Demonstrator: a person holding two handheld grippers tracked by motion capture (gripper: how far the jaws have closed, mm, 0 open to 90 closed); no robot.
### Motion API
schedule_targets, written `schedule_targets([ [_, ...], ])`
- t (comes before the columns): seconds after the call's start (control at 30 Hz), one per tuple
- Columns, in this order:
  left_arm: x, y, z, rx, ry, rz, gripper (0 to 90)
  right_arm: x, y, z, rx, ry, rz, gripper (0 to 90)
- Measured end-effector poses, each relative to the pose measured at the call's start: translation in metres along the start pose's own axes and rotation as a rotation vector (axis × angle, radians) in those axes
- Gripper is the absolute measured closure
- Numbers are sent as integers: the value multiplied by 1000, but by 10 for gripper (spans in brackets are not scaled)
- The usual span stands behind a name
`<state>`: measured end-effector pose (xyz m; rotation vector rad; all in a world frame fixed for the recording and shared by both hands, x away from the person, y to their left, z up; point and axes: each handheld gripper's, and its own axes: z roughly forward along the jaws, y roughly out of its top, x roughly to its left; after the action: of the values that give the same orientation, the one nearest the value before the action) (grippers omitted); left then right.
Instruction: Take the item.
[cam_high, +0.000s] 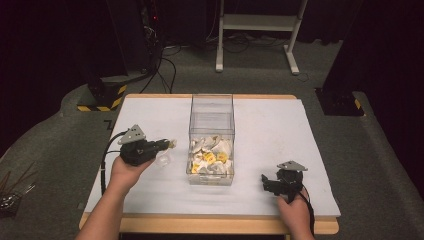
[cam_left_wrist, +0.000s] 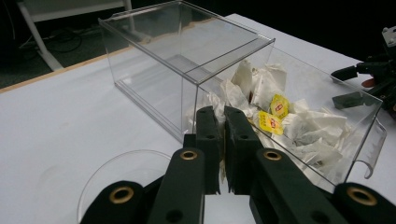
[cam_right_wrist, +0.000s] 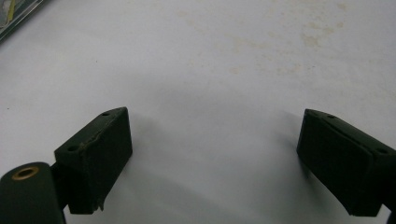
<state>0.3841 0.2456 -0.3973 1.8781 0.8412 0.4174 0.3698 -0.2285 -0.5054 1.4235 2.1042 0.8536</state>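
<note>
Tea bag (cam_high: 172, 144): a small flat sachet, pale with a yellow-tinted tag end, pinched between the closed jaws of the left gripper (cam_high: 169, 144). In the high view it projects from the jaw tips toward 3 o'clock, just beside the left wall of the clear plastic box (cam_high: 212, 107) and above the white table cover (cam_high: 280, 130). In the left gripper view only a thin pale edge of the sachet (cam_left_wrist: 223, 161) shows in the narrow slit between the two black pads, which stand pressed together on it. A clear round dish (cam_high: 162, 158) lies on the cover directly under the left gripper, at 6 o'clock from the jaw tips; its rim (cam_left_wrist: 100, 170) appears as a faint transparent arc. The box sits at the centre of the table, long axis running 12 to 6 o'clock; its sliding drawer is drawn out toward 6 o'clock and holds a loose heap of tea bags (cam_high: 210, 157), white paper sachets with several yellow printed tags (cam_left_wrist: 279, 106) among them. The right gripper (cam_high: 266, 182) rests on the cover at 4 o'clock from the box, well apart from it; its jaws stand wide apart with nothing between them, the bare, faintly stained cover (cam_right_wrist: 210, 93) visible in the gap.
</note>
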Motion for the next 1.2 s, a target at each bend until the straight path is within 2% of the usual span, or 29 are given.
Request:
schedule_targets([
  [0.3,9,-3,-6,-2,22,-17,858,0,0,0,0,0,0,103],
  [0.5,13,-4,-9,-4,40,-14,858,0,0,0,0,0,0,103],
  [0.93,24,-13,-8,-1,78,-53,857,0,0,0,2,1,1,103],
  [1.2,27,-16,-6,12,95,-56,857,0,0,0,1,0,1,103],
])
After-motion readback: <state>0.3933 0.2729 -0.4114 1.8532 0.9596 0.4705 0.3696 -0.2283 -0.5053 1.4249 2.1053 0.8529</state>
